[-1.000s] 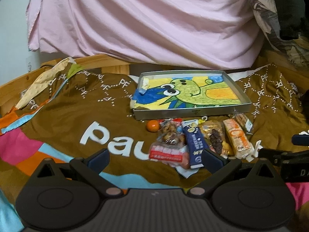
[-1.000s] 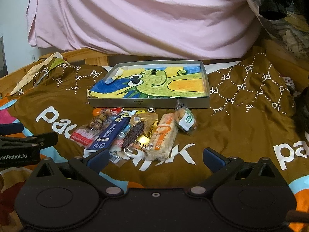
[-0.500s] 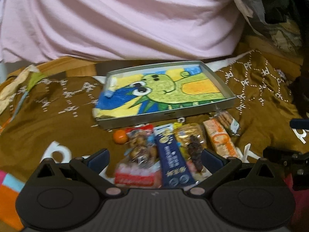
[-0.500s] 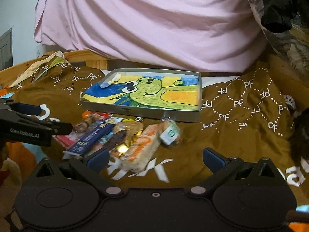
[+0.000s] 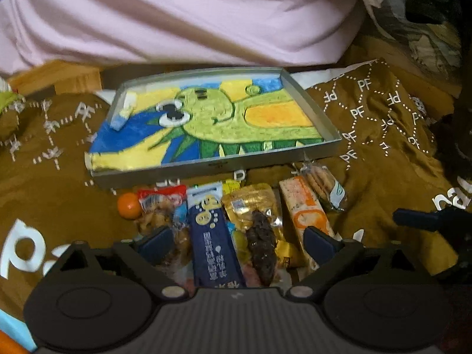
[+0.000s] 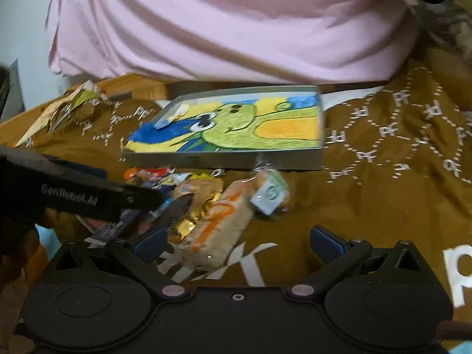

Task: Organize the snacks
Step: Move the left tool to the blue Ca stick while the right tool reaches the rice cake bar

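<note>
Snacks lie in a loose row on the brown blanket, just near of the shallow tray with the green cartoon lining — likely staged there so they can be lifted straight in. Tray holds no snacks yet.

Left gripper hangs over the row, jaws spread but just been closing, straddling the blue packet and the dark bar — pads touch neither.

Right gripper is spread wide, nothing pinched, with the orange cracker pack between its fingers; probably its pick.
</note>
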Demonstrator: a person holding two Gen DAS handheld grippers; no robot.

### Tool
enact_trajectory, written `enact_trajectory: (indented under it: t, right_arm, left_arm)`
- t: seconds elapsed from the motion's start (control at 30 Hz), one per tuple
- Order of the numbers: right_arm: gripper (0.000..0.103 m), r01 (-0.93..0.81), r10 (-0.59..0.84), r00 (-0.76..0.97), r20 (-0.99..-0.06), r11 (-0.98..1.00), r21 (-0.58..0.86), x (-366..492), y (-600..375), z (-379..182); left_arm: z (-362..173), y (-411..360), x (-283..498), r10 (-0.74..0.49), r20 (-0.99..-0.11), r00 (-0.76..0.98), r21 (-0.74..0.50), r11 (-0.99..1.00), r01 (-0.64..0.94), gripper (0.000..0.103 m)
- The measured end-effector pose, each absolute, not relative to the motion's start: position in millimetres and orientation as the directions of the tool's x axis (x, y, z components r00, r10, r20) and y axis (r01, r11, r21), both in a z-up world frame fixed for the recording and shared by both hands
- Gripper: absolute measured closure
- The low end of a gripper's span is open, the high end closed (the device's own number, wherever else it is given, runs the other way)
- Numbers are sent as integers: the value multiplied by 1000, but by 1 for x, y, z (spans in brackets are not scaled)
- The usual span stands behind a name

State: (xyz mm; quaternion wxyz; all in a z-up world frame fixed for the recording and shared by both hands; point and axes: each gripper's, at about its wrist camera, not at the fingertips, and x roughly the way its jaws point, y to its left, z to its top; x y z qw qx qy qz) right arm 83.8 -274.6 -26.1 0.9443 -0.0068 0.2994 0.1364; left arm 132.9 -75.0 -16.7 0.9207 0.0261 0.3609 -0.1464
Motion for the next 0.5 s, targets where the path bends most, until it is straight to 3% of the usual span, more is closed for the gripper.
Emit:
enact_trajectory:
  t: [0.23,0.37,0.5]
  right_arm:
    - [3,-286,228,777,-586,958,-6,89,-256,-33]
    - [5,-270,198,789,-582,962,-39,89,-249,-37]
    - [9,-275,179,791,-585,958,-79,95,-236,-42]
  left_arm:
    - [-34,-64,152,-282,-746,603,-141,952,271,19]
    - [-36,-53,159,-326,-739,590,-220,944,246,21]
    - [-41,-52,173,-312,-773,552,-220,949,228,29]
